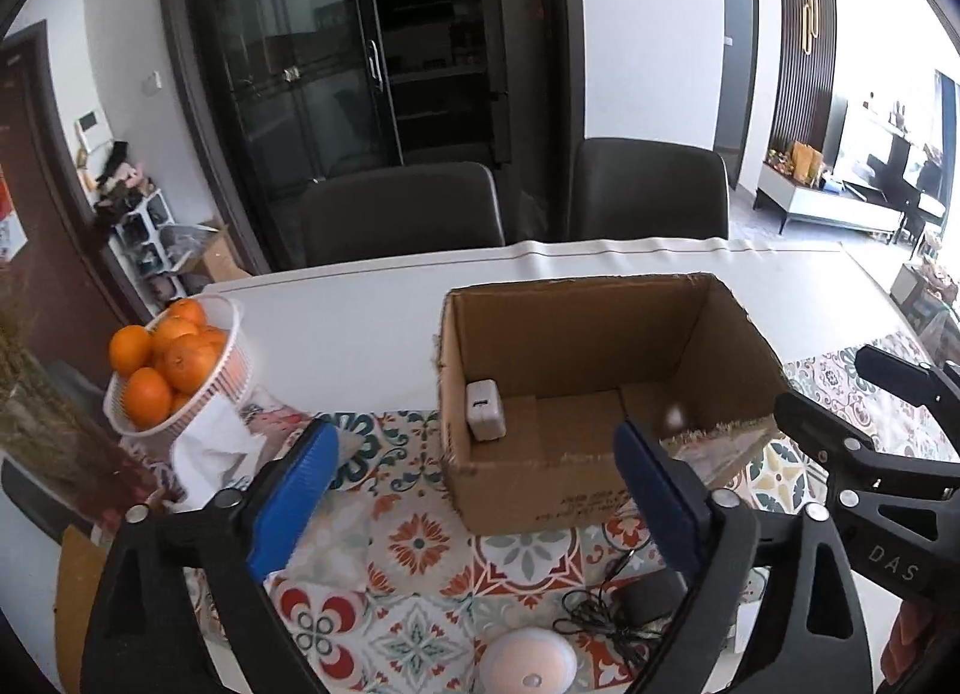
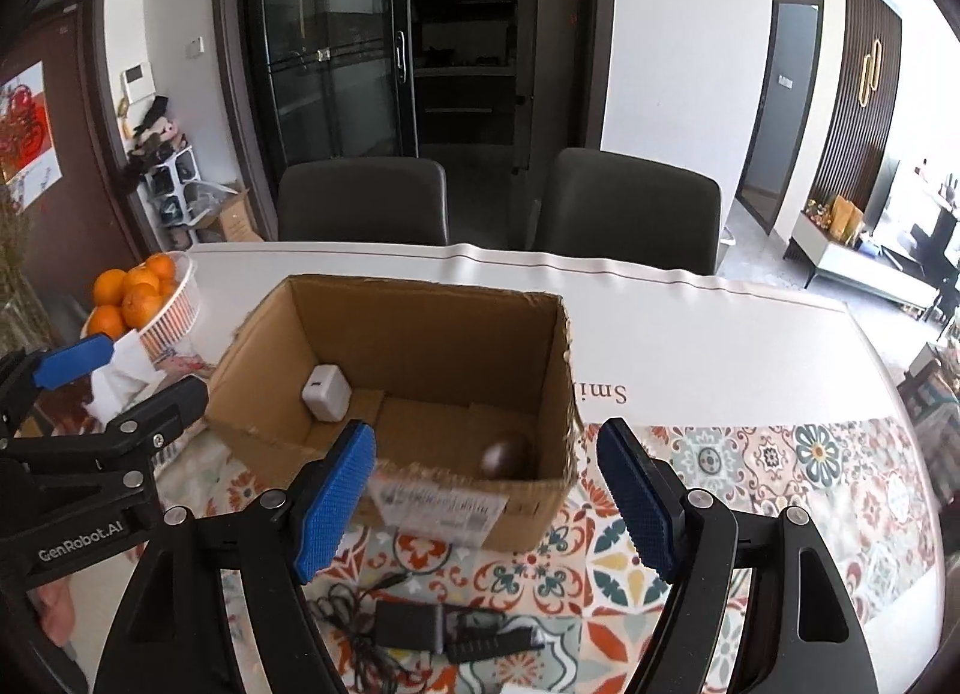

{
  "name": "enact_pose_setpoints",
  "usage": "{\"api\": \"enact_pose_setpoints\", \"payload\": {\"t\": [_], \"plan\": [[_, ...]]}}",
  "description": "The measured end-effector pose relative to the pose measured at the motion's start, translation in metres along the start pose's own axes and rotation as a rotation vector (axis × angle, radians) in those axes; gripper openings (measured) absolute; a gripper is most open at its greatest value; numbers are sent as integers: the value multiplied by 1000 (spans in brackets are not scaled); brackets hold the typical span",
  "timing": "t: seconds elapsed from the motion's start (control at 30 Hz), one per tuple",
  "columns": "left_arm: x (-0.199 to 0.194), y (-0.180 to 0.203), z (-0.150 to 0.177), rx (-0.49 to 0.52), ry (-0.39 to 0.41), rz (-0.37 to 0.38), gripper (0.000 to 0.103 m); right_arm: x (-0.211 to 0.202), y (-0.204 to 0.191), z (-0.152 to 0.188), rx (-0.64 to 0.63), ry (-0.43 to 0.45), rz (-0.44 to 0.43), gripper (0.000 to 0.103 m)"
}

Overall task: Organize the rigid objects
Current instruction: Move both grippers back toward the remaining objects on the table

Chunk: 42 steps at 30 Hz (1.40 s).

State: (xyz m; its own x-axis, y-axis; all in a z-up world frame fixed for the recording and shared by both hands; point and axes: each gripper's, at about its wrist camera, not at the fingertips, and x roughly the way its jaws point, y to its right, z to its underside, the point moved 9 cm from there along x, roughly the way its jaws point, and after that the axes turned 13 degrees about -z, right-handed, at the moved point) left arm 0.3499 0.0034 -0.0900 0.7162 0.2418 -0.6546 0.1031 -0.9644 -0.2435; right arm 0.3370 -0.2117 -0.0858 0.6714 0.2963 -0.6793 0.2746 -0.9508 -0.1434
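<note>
Hovered with both jaws spread wide and empty, left gripper (image 1: 474, 490) and right gripper (image 2: 486, 499) above cardboard box (image 2: 528, 514) holding white charger (image 2: 326, 392).

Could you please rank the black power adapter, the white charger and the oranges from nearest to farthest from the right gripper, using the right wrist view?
1. Black power adapter, on the mat just below the right gripper.
2. White charger, in the cardboard box's left corner.
3. Oranges, far left in a basket.
</note>
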Motion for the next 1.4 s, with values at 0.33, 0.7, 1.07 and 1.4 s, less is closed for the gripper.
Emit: {"api": "enact_pose_setpoints", "payload": {"t": [0.33, 0.7, 1.07, 1.4], "plan": [[-41, -20, 23, 10, 60, -85, 103, -43, -17, 25, -33, 39, 15, 77], [-68, -36, 52, -41, 44, -80, 103, -69, -41, 45, -31, 48, -39, 77], [-69, -52, 102, -59, -36, -110, 103, -63, -70, 84, -65, -10, -104, 77], [-58, -62, 149, -73, -144, -120, 103, -43, -91, 120, -78, -105, -174, 77]]}}
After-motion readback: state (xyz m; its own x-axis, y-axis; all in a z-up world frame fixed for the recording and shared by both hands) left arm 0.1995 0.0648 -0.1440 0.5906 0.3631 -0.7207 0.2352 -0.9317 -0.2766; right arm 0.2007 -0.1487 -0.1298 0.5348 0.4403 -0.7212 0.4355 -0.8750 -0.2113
